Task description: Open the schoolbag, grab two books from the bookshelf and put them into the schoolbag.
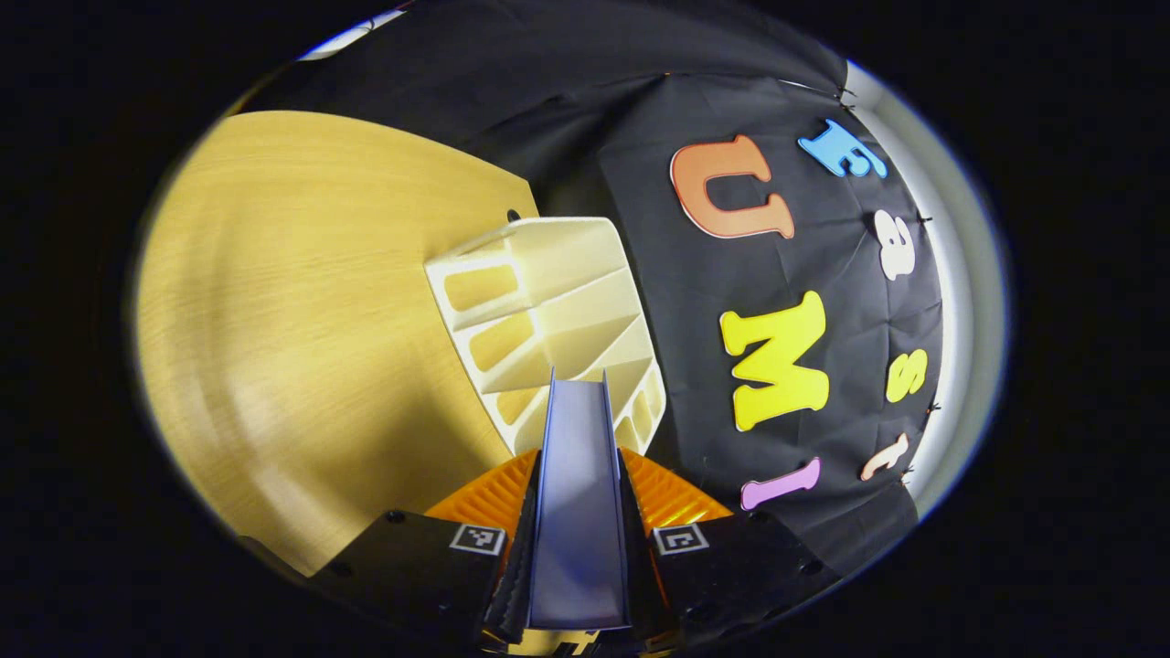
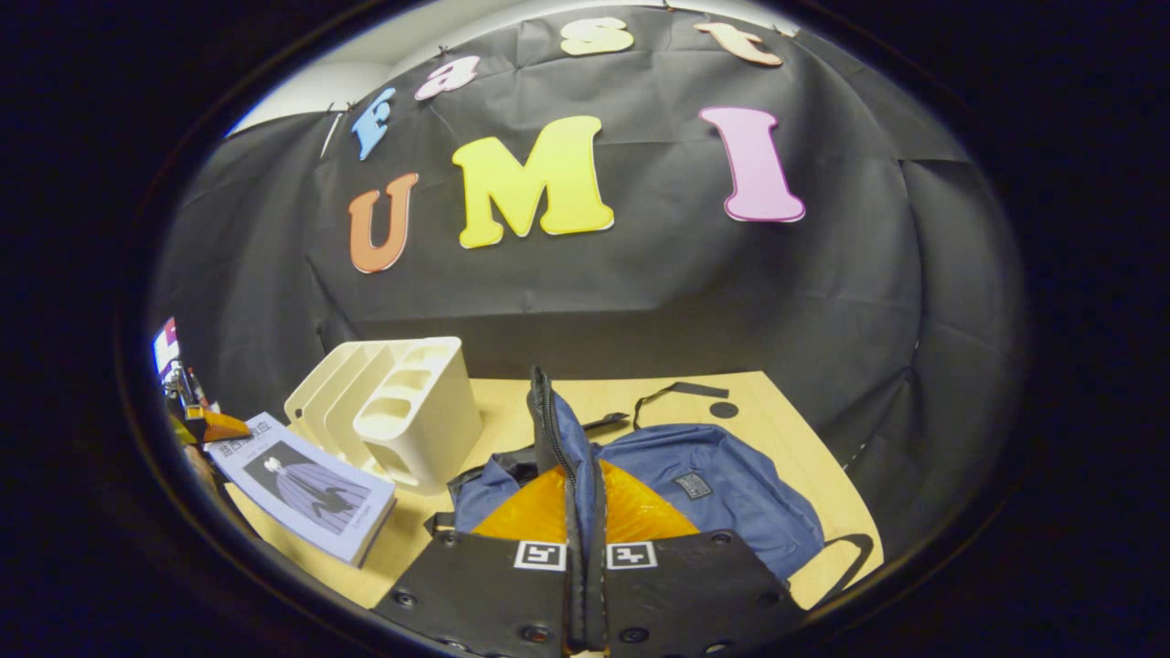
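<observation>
Left claw (image 1: 578, 512) clamped on a book (image 1: 578, 512), near the bookshelf (image 1: 558, 311). Right claw (image 2: 585, 548) pinching the schoolbag (image 2: 722, 493) flap over the desk (image 2: 777, 402).

- A pale wooden bench (image 2: 777, 402) stands against the booth's black cloth wall.
- A cream bookshelf (image 2: 402, 416) sits at its back left.
- A blue schoolbag (image 2: 722, 493) lies beside the bookshelf, straps spread across the wood.
</observation>
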Motion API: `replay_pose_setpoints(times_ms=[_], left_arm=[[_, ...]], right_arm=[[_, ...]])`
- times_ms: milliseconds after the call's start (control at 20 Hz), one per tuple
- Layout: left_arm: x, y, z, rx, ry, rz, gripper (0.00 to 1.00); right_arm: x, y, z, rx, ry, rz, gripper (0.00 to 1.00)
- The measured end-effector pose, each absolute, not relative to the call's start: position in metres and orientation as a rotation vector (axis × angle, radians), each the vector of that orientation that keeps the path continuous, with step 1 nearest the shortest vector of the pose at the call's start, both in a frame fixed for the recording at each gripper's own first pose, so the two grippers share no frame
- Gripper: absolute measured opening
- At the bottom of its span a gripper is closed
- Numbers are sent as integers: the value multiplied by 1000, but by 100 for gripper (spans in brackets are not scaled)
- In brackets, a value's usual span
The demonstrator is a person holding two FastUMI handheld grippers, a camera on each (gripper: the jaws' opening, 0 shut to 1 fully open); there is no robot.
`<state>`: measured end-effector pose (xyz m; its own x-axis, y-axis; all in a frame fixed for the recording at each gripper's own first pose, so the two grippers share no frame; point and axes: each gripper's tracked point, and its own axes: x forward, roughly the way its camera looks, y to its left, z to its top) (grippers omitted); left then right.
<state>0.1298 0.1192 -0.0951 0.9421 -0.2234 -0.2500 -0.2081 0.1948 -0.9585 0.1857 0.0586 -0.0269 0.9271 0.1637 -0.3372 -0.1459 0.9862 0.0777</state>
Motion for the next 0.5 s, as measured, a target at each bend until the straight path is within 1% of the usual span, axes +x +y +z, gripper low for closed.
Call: replay_pose_setpoints(times_ms=[150,250,300,350,500], left_arm=[[138,103,-94,-1423,329,-46,45],[145,80,-89,-1446,319,-112,45],[146,71,-88,-1455,312,-137,49],[150,63,-86,-1464,298,-154,44],[160,36,-91,-1486,278,-181,45]], right_arm=[[180,59,-14,34,324,162,1],[180,54,-9,43,314,149,1],[181,50,-5,75,307,135,1],[181,46,-3,104,305,127,1],[182,36,-2,148,316,126,1]])
